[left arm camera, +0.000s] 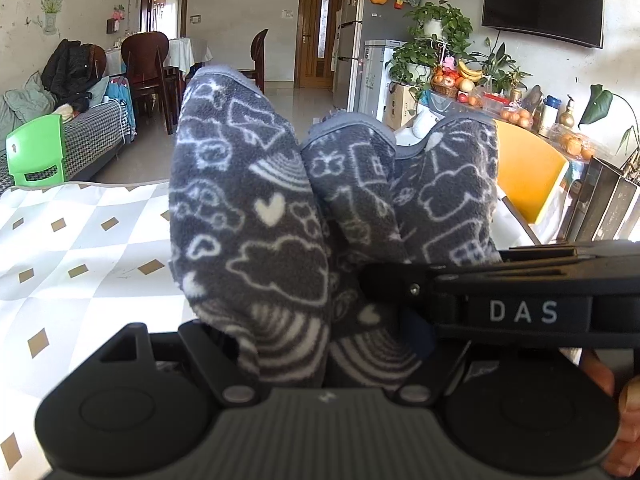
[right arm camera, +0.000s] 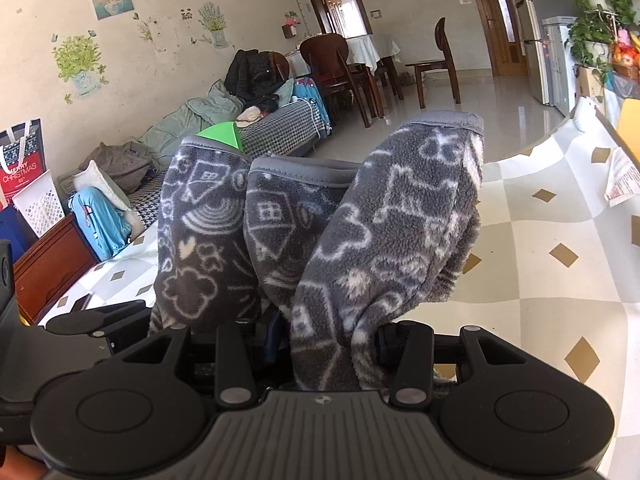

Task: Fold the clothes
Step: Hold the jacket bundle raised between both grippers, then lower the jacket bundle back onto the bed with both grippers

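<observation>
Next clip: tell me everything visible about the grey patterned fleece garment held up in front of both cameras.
The fleece garment is dark grey, fuzzy, printed with white outlines of clouds, hearts, rainbows and houses, and edged in plain grey binding along its top. It is bunched into upright folds and lifted above the checked tablecloth, not spread flat. Its lower folds run down between the jaws of the left gripper and the right gripper, which both appear clamped on it; the fingertips themselves are hidden by fabric.
</observation>
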Demonstrator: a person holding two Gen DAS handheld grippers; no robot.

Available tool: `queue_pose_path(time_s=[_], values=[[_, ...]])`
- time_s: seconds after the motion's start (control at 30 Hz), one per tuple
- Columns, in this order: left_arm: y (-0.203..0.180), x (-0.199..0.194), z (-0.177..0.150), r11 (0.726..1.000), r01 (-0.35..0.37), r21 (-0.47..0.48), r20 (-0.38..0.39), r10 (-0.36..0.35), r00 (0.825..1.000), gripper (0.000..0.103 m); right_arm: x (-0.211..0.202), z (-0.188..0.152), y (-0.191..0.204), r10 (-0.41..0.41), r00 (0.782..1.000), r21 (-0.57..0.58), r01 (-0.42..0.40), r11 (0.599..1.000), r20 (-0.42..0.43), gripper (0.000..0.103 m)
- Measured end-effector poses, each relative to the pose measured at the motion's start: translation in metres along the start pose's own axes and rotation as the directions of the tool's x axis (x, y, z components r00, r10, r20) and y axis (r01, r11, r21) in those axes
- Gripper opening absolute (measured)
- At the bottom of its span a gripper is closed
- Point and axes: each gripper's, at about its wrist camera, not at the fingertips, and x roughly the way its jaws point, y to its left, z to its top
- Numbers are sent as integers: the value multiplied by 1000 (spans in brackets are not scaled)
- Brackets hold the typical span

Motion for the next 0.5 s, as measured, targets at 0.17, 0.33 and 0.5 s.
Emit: queue_pose_path(time_s=[0.17, 0.33, 0.5], values=[[-22, 16, 5, 999, 31, 25, -6, -30, 1000, 77, -13, -3, -22, -40, 999, 43, 39, 998, 14, 43], [-41, 29, 13, 998, 53, 38, -7, -53, 999, 77, -23, -3, -39, -81, 996, 72, 79, 994, 35, 43], [-60, 42, 21, 996, 75, 53, 4, -76, 997, 77, -31, -2, -54, -121, 991, 113, 115, 987, 52, 43]])
